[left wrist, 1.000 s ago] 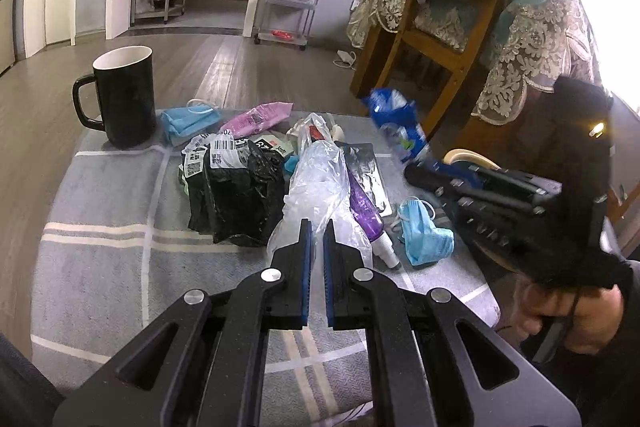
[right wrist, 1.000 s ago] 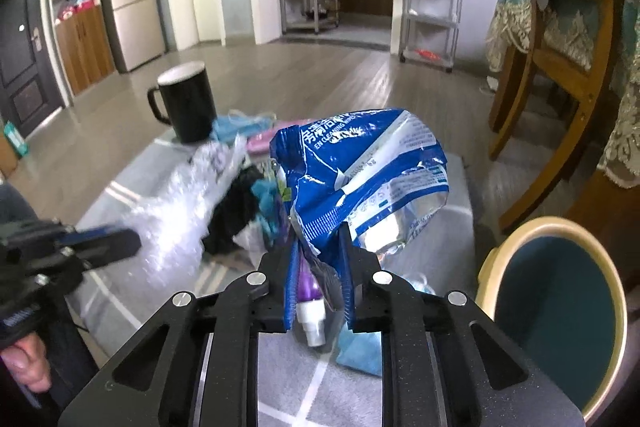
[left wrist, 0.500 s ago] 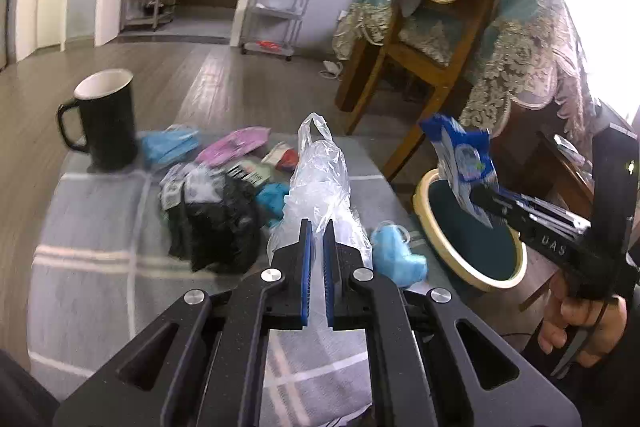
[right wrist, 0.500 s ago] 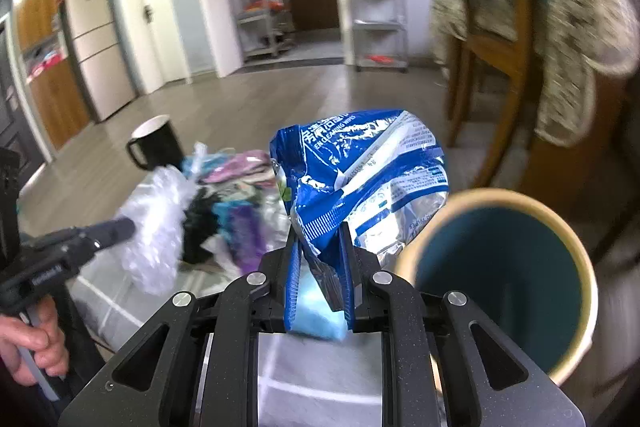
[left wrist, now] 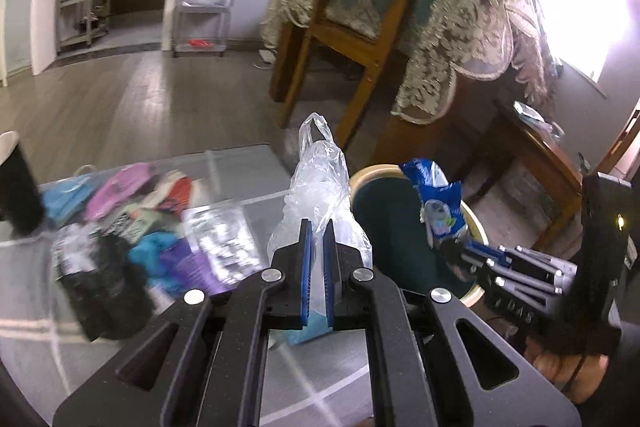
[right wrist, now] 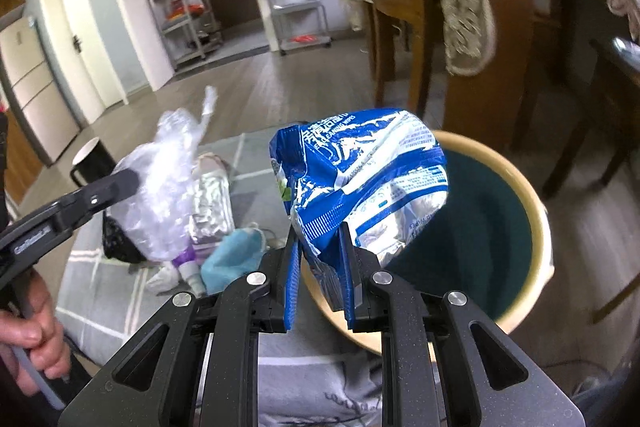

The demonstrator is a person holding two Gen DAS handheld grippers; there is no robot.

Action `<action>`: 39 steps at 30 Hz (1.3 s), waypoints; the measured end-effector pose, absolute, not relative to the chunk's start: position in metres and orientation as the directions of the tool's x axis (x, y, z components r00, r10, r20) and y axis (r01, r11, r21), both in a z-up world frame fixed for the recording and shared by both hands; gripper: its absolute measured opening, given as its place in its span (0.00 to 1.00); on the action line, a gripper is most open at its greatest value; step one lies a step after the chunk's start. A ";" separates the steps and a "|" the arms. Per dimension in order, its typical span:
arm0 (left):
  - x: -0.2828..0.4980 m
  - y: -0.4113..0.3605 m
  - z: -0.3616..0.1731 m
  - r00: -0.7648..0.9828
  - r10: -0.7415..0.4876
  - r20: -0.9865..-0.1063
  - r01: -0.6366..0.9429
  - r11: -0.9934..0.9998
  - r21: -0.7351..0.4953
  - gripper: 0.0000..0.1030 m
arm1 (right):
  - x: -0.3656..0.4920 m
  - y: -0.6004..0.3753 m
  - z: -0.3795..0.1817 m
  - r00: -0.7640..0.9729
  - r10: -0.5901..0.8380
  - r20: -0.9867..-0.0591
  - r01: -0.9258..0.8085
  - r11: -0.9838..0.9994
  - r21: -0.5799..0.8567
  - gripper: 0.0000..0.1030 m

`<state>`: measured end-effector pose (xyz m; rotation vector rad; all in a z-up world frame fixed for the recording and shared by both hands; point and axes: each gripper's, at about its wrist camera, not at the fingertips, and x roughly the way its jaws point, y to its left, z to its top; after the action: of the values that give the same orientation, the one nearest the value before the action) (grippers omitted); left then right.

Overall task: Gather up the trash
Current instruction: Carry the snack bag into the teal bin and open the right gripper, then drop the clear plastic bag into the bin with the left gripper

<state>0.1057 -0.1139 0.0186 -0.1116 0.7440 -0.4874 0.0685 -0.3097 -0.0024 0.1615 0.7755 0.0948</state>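
My left gripper is shut on a clear plastic bag and holds it up beside the bin. My right gripper is shut on a blue and white wipes packet, held over the near rim of the round bin, which is dark teal inside with a cream rim. The left wrist view shows the packet above the bin too. The right wrist view shows the plastic bag lifted in the left gripper.
A low table with a grey striped cloth carries a heap of trash: black bag, purple tube, blue masks, pink wrapper. A black mug stands at the far left. A wooden chair and lace-covered table stand behind the bin.
Both grippers swung right from the table to the bin, each carrying its item. The wipes packet moved from above the trash heap to over the bin's rim.
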 end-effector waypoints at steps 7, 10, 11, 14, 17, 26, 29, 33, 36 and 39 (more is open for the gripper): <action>0.139 -0.157 0.011 0.550 -0.525 -0.650 0.444 0.842 -0.305 0.05 | 0.059 -0.338 -0.009 0.695 0.117 -0.709 0.045 0.977 0.206 0.18; 0.150 -0.181 0.008 0.520 -0.539 -0.663 0.479 0.826 -0.297 0.05 | 0.057 -0.351 -0.016 0.678 0.127 -0.724 0.076 0.968 0.241 0.19; 0.154 -0.191 0.007 0.503 -0.547 -0.669 0.493 0.818 -0.298 0.05 | 0.058 -0.355 -0.018 0.671 0.131 -0.730 0.086 0.964 0.252 0.19; 0.163 -0.216 0.002 0.468 -0.556 -0.687 0.526 0.799 -0.289 0.05 | 0.059 -0.361 -0.022 0.662 0.140 -0.737 0.099 0.958 0.271 0.19; 0.170 -0.235 -0.005 0.436 -0.554 -0.709 0.550 0.788 -0.278 0.05 | 0.061 -0.363 -0.026 0.649 0.142 -0.748 0.111 0.954 0.277 0.19; 0.177 -0.242 -0.020 0.385 -0.542 -0.747 0.558 0.781 -0.279 0.21 | 0.064 -0.367 -0.031 0.622 0.137 -0.771 0.139 0.950 0.280 0.29; 0.175 -0.233 -0.017 0.404 -0.540 -0.738 0.550 0.789 -0.275 0.28 | 0.064 -0.367 -0.030 0.628 0.134 -0.766 0.142 0.949 0.283 0.35; 0.175 -0.216 -0.010 0.443 -0.530 -0.723 0.517 0.810 -0.277 0.41 | 0.065 -0.366 -0.031 0.629 0.138 -0.765 0.139 0.948 0.285 0.35; 0.171 -0.195 -0.004 0.474 -0.530 -0.703 0.487 0.823 -0.292 0.52 | 0.066 -0.364 -0.029 0.635 0.144 -0.759 0.134 0.947 0.292 0.35; 0.165 -0.175 0.001 0.500 -0.525 -0.689 0.465 0.834 -0.297 0.61 | 0.067 -0.357 -0.027 0.639 0.149 -0.755 0.120 0.950 0.289 0.42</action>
<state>0.1650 -0.1748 0.0008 -0.0758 0.8593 -0.5991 0.0667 -0.3569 -0.0274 0.3290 0.8821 0.0169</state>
